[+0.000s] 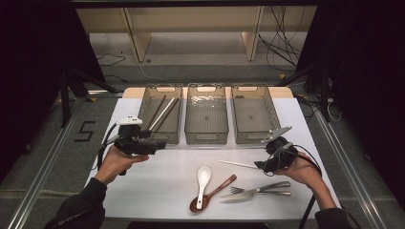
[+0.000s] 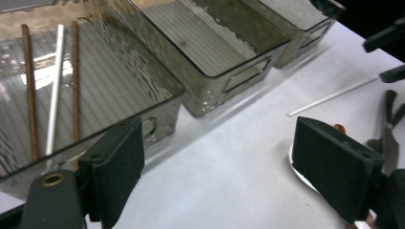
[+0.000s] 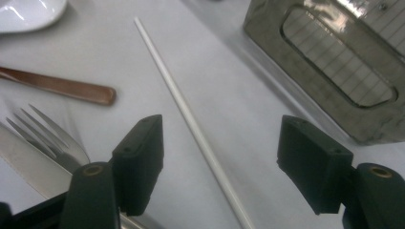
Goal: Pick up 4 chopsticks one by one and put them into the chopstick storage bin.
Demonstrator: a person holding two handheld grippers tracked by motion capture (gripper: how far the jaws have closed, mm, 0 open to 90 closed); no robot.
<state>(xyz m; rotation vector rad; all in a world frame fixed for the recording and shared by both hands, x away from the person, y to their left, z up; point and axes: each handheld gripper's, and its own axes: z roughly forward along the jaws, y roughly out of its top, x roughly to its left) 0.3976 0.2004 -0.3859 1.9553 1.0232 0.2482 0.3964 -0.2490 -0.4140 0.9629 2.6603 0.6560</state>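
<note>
The right gripper (image 3: 219,162) is held wide open, with the white chopstick (image 3: 191,119) lying flat on the table (image 3: 248,86) between its jaws, untouched. The left gripper (image 2: 217,162) is also held open, beside the left bin (image 2: 110,90), where 3 chopsticks (image 2: 55,90) are kept.

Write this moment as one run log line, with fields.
right gripper: open, over white chopstick | left gripper: open, empty | left bin: three chopsticks
</note>
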